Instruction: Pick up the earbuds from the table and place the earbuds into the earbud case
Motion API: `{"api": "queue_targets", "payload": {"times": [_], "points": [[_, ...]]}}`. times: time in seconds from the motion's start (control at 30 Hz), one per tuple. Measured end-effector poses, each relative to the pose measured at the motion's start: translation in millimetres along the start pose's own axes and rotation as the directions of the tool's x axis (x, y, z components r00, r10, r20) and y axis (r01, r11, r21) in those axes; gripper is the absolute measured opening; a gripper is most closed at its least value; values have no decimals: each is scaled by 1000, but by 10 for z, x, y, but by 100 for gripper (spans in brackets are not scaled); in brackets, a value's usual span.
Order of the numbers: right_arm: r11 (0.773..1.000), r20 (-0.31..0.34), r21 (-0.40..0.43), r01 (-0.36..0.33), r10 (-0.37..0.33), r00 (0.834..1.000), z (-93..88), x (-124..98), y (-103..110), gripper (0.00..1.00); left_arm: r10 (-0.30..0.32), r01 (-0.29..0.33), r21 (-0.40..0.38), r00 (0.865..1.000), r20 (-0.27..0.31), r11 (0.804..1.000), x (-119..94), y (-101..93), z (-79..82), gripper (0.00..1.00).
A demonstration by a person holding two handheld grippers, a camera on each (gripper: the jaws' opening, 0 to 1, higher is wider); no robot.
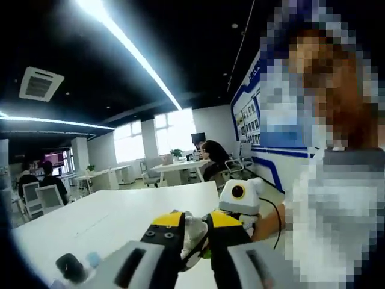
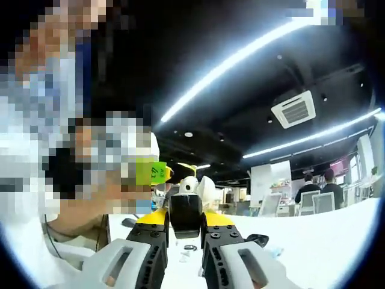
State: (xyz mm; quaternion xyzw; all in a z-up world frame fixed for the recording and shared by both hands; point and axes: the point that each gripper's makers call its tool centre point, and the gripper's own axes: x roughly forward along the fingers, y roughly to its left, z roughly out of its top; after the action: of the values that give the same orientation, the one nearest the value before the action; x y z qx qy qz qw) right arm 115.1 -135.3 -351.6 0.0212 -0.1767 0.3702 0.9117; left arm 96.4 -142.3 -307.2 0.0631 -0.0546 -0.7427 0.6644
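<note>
Earbuds going into the case

The right gripper (image 2: 183, 232) grasps the black case (image 2: 185, 215). The left gripper (image 1: 194, 235) grasps a white earbud (image 1: 194, 232) at 6 o'clock, not in yet.

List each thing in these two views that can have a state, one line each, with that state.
Left claw: shut on small white object.
Small white object: gripped between the jaws; too blurred to identify.
Right claw: shut on black boxy case.
Black boxy case: gripped, raised over white table; lid unclear.
Long ceiling light strip: lit.
</note>
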Motion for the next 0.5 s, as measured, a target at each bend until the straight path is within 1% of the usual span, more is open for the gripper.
{"api": "queue_targets", "payload": {"times": [0.03, 0.07, 0.1, 0.17, 0.23, 0.27, 0.3, 0.4, 0.5], "points": [[1000, 2, 4, 0, 0, 1000, 2, 0, -2, 18, -9, 9, -3, 1000, -6, 1000, 8, -13, -6, 17], [1000, -4, 0, 2, -2, 1000, -7, -1, -7, 18, -5, 5, -8, 1000, -9, 1000, 14, 4, -8, 16], [1000, -5, -2, 3, -3, 1000, -11, -2, -11, 18, 5, -5, -9, 1000, -20, 1000, 11, 23, -20, 16], [1000, -2, -1, 5, -5, 1000, -7, -9, -16, 18, 42, -42, 12, 997, -59, 999, -11, 85, -66, 16], [1000, -3, -13, 11, -11, 1000, 0, -10, -20, 18, 42, -41, 13, 997, -65, 999, -21, 79, -72, 16], [999, -9, -38, 22, -22, 1000, 6, -10, -39, 18, 42, -42, 4, 996, -73, 999, -32, 79, -86, 16], [999, -6, -34, 15, -15, 1000, 10, 0, -7, 18, 32, -33, -10, 996, -86, 999, -22, 55, -115, 16], [999, -16, -41, 10, -11, 1000, -9, 14, 44, 18, 42, -43, -8, 993, -114, 999, 18, 47, -185, 16], [999, -16, -43, 14, -15, 1000, -13, -7, 33, 18, 30, -34, -32, 993, -113, 999, 27, 50, -195, 16]]}}
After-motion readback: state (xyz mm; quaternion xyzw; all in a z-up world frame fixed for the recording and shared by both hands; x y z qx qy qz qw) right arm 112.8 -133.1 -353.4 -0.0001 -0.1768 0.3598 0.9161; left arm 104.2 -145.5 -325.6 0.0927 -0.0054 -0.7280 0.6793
